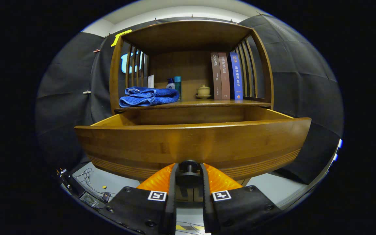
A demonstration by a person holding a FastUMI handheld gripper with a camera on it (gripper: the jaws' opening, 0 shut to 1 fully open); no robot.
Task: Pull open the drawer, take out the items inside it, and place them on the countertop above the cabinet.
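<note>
Currently: gripper clamped on drawer knob

Gripper (189,173) has both fingers pressing the dark round knob (189,167) on the drawer (193,143) front. Drawer stands pulled out from the cabinet (188,65); its contents are hidden behind the front panel. Above the drawer, on the countertop (207,103): blue towel (148,96), bottles (175,85), small teapot (203,91), three books (226,75).

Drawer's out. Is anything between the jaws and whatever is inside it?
Yes: the gripper is shut on the knob, low against the drawer front, which blocks the way and hides the contents. The jaws must go over it.
</note>
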